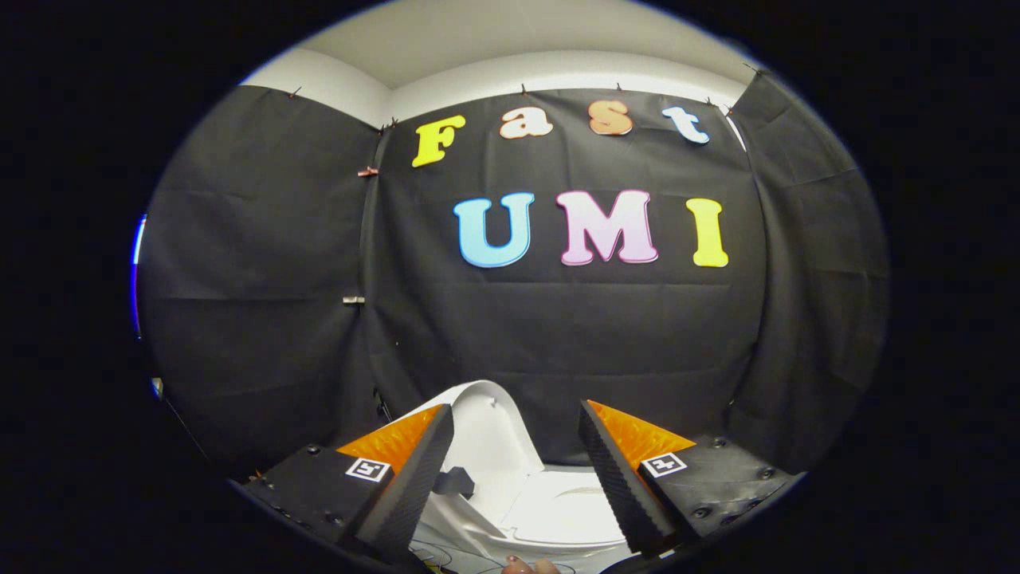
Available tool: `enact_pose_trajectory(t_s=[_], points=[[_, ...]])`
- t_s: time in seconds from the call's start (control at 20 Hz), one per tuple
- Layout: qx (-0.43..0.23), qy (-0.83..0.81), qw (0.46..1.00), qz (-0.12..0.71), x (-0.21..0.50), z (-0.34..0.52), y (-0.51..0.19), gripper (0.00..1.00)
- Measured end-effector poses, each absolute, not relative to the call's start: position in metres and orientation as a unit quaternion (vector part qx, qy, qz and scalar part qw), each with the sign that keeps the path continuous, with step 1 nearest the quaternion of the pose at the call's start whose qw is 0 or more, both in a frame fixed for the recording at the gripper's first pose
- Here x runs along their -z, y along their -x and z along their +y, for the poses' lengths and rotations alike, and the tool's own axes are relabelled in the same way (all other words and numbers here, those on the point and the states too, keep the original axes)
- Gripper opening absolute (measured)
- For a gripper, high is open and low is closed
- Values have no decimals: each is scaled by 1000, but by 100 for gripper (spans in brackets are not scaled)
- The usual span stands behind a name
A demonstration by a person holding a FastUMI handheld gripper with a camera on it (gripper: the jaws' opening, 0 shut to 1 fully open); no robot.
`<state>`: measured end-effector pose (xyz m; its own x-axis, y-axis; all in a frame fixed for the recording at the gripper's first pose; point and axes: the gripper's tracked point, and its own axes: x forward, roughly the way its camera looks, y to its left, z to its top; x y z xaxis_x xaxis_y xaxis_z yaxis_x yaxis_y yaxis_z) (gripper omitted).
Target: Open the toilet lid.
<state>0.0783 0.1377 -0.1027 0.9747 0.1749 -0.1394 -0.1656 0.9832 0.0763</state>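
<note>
A small white toilet (pixel 558 510) sits low between and just beyond my fingers. Its white lid (pixel 486 434) stands tilted up on the left side, rising behind my left finger, and the pale seat and bowl lie exposed to its right. A small dark tab (pixel 455 482) sticks out at the lid's lower part beside my left finger. My gripper (pixel 514 409) is open with a wide gap, and nothing is held. The orange-and-black fingers (pixel 414 470) flank the toilet without pressing on it.
The booth's black cloth wall (pixel 558 335) hangs close behind the toilet and wraps around both sides. Thin cables (pixel 446 554) lie on the surface below the toilet. A person's fingertips (pixel 530 566) show at the near edge below the toilet.
</note>
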Motion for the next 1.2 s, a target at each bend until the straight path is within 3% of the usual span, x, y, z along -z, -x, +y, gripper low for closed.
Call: enact_pose_trajectory(t_s=[0.55, 1.2], points=[[-39, -36, 998, 24, 49, 69, -44, 98], [-36, -60, 998, 7, 24, 47, -27, 98]])
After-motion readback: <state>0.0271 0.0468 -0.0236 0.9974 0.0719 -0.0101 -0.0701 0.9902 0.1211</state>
